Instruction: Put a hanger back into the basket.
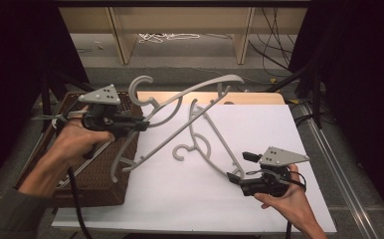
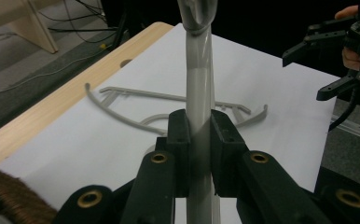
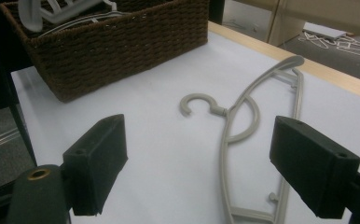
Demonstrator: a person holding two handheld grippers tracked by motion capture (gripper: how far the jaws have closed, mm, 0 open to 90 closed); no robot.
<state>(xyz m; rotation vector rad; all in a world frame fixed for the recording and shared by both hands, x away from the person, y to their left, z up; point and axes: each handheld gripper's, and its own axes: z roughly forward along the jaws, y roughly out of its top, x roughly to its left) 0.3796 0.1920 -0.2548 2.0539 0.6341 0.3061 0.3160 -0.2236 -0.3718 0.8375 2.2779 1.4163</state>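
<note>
A grey plastic hanger (image 1: pixel 166 139) hangs tilted in the air over the basket's right edge. My left gripper (image 1: pixel 141 124) is shut on its curved bar (image 2: pixel 199 93), near the hook. The left gripper view has both pads (image 2: pixel 180 140) pressed against that bar. A second grey hanger (image 1: pixel 225 148) lies flat on the white table sheet (image 1: pixel 180 199), hook pointing left. My right gripper (image 1: pixel 240 167) stands open just above the table at this hanger's near end. In the right gripper view the hanger (image 3: pixel 238 121) lies between and beyond the wide-apart jaws (image 3: pixel 204 163).
A brown woven basket (image 1: pixel 100 174) stands at the table's left edge, with pale hangers (image 3: pixel 52 11) inside. Bare wood shows along the table's far edge (image 1: pixel 249 97). Behind it are wooden table legs and cables on the floor.
</note>
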